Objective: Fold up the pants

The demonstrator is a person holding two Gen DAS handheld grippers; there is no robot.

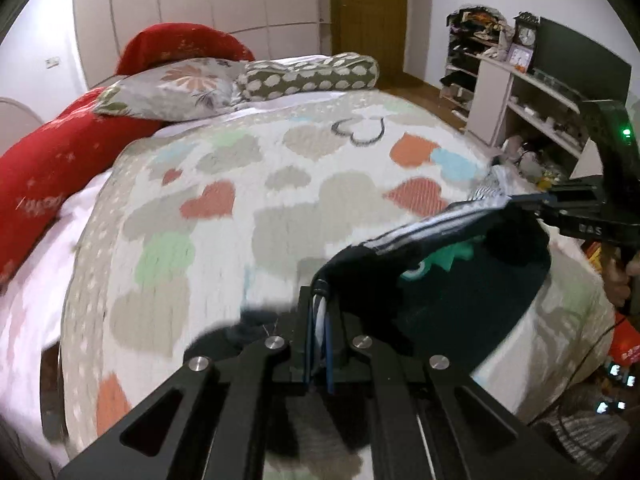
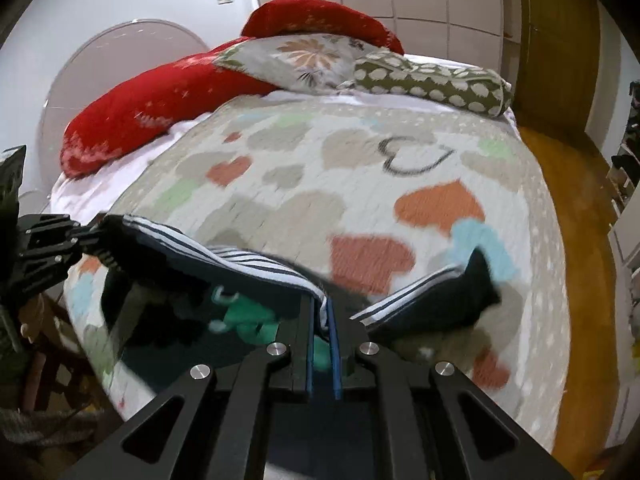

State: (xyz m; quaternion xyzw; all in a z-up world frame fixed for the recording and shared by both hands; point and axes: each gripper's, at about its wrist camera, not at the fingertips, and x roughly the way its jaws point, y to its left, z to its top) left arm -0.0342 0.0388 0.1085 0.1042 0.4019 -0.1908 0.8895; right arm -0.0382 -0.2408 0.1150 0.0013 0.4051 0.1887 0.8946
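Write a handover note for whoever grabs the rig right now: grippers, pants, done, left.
Left gripper: shut on the striped edge of the pants.
Right gripper: shut on the same striped edge, further along.
The pants hang between the two grippers, edge lifted above the heart-print bedspread, the dark body with a green print sagging below. One striped end trails to the right in the right wrist view.
Done: both grips taken, edge raised.
Left: carry it over, lay it down, finish the folds. No completed fold visible.

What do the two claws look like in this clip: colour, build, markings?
Both are black angular metal frames with cut-out slots and round silver bolts; thin blue pads line the fingers. The left claw and right claw match. The right one's body carries white lettering and a green light.
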